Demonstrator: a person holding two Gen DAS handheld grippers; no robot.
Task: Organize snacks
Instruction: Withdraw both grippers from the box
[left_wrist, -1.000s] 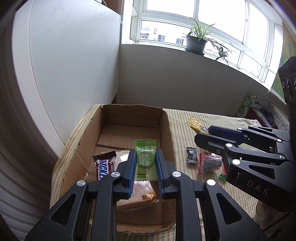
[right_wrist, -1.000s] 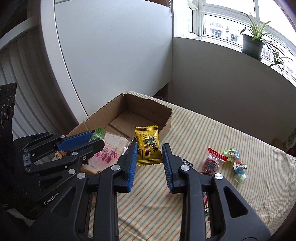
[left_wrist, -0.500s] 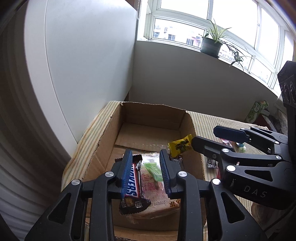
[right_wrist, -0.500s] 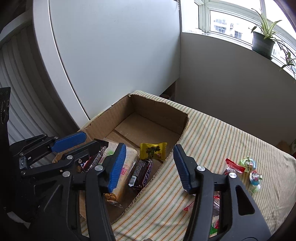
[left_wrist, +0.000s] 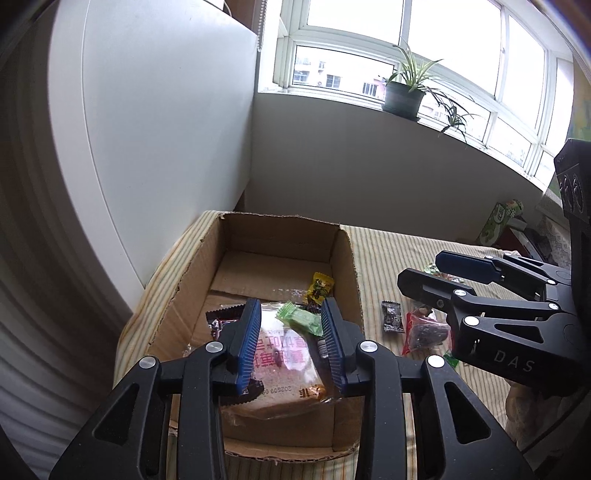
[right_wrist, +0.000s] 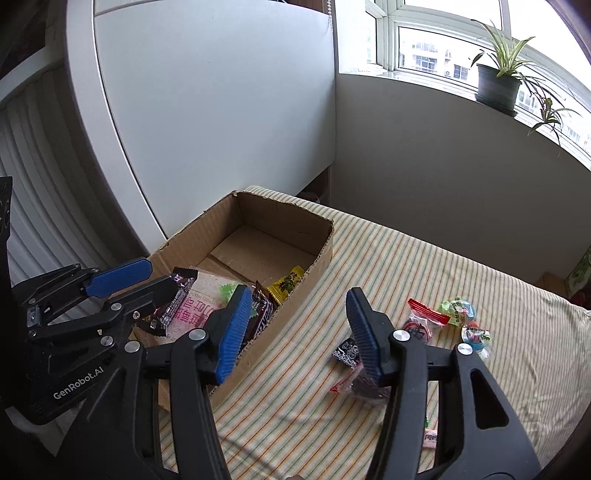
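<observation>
A cardboard box (left_wrist: 349, 258) (right_wrist: 280, 206) sits on the striped tablecloth. It holds a bread packet (left_wrist: 284, 362), a green candy (left_wrist: 301, 319), a yellow snack packet (left_wrist: 320, 286) (right_wrist: 288, 282) and chocolate bars (right_wrist: 260, 314). My left gripper (left_wrist: 291, 347) is open and empty above the box. My right gripper (right_wrist: 295, 328) is open and empty above the box's right wall. Loose snacks lie on the cloth: a black packet (left_wrist: 392, 316) (right_wrist: 347, 350), a red-edged packet (left_wrist: 424, 332) (right_wrist: 421, 321) and round candies (right_wrist: 458, 308).
A white panel (right_wrist: 221, 110) stands behind the box on the left. A grey wall with a windowsill and a potted plant (left_wrist: 402, 96) is behind the table. A green carton (left_wrist: 498, 218) stands at the far right.
Both grippers let go of their snacks: the green candy and yellow packet now lie in the box. Both grippers opened and drew back.
</observation>
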